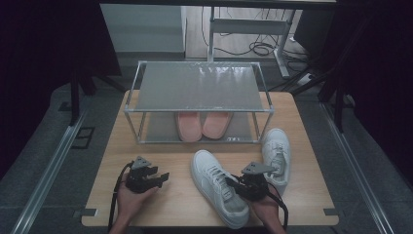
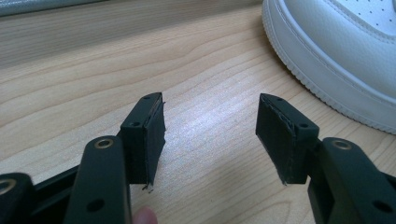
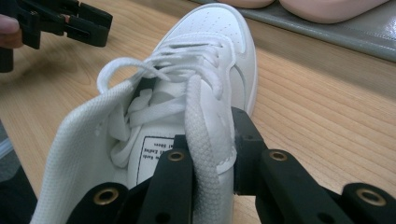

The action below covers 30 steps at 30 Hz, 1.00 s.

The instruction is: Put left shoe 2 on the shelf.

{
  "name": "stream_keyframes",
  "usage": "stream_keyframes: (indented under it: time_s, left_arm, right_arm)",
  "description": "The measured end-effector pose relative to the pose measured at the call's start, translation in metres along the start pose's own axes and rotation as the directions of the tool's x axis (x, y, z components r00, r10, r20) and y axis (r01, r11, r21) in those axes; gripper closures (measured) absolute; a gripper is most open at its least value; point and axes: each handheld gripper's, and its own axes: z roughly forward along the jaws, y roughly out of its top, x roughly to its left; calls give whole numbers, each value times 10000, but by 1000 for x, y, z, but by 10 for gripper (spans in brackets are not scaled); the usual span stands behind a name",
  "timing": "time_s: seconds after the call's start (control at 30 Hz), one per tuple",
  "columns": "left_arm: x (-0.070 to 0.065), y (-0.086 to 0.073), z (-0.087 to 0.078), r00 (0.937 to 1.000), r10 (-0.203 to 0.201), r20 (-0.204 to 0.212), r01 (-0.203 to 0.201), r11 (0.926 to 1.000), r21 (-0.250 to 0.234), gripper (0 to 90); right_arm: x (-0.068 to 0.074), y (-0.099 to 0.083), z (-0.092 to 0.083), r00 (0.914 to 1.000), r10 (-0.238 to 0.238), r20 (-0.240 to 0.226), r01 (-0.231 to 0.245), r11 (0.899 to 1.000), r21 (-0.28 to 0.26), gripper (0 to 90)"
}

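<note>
Fingers of the right tool (image 3: 212,154) pinched the padded collar of a white lace-up leather sneaker (image 1: 216,192) lying on the light wooden table (image 1: 160,204) near its front edge. Just left of the shoe's toe, the left tool (image 2: 210,135) rested low with its jaws spread, grasping nothing.
</note>
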Motion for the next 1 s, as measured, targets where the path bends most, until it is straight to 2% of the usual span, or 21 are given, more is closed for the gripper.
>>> stream_keyframes:
  time_s: [0.47, 1.0]
  left_arm:
    - [0, 0, 0, 10000, 4, -14, -4, 10000, 17, 429]
    - [1, 0, 0, 10000, -9, -31, 9, 10000, 25, 429]
  right_arm:
    - [-2, 1, -8, 9991, 247, -331, -266, 9980, -575, 813]
    - [-4, 2, -16, 9988, 366, -341, -402, 9929, -1120, 814]
